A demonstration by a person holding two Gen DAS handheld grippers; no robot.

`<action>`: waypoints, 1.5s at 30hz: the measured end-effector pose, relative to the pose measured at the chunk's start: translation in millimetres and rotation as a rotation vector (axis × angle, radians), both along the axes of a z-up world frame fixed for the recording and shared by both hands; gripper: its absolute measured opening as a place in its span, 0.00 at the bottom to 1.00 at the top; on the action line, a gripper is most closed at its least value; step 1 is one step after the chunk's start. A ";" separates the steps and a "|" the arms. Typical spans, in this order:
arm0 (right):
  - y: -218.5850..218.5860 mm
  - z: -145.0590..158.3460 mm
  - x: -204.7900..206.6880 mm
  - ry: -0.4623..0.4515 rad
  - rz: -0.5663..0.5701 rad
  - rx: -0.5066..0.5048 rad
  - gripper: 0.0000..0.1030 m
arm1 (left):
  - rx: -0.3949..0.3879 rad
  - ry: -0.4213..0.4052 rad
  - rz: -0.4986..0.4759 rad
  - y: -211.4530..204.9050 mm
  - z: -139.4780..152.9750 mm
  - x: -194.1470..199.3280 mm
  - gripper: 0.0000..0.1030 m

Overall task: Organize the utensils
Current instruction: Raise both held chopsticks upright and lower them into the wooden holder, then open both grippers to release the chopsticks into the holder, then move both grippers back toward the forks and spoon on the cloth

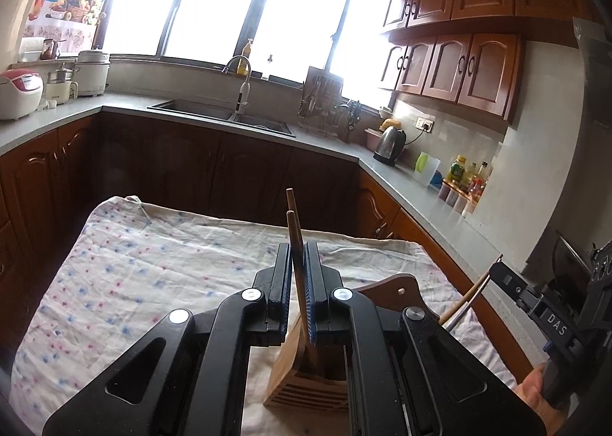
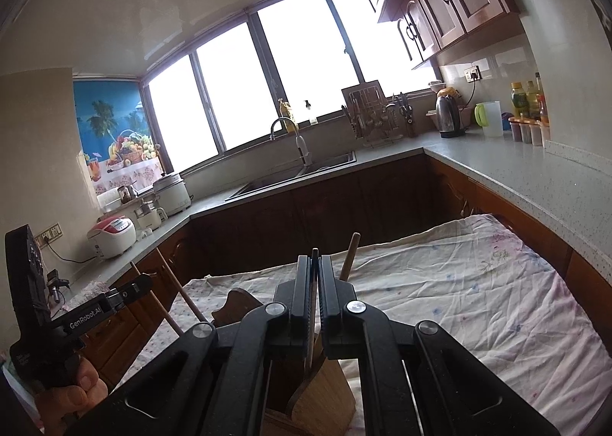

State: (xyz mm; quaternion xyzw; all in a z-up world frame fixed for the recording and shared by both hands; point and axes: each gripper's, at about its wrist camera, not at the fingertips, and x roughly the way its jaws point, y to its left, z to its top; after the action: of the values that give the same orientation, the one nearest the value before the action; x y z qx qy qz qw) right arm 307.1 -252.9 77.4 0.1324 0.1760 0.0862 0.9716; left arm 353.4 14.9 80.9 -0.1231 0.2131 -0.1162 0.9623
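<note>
Two clamped grippers, the left gripper (image 1: 296, 267) on wooden chopsticks (image 1: 293, 233) and the right gripper (image 2: 314, 275) on a thin utensil (image 2: 313, 306), crowded over the bamboo holder (image 1: 302, 371), where a snagged tip could have tipped it.

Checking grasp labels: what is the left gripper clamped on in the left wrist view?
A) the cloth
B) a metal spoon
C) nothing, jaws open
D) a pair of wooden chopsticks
D: the left gripper is shut on a pair of wooden chopsticks, whose lower ends reach into the wooden utensil holder standing on the floral cloth.
</note>
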 end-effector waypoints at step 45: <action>-20.7 -27.8 -176.5 0.087 0.049 0.044 0.87 | -0.035 0.192 0.096 49.2 -46.6 -196.4 0.89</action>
State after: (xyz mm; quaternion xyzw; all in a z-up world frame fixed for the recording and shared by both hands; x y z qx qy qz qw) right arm 130.6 -273.7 49.6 0.1530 0.2194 0.1080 0.9575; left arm 156.9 64.1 34.3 -0.1604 0.2963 -0.0613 0.9395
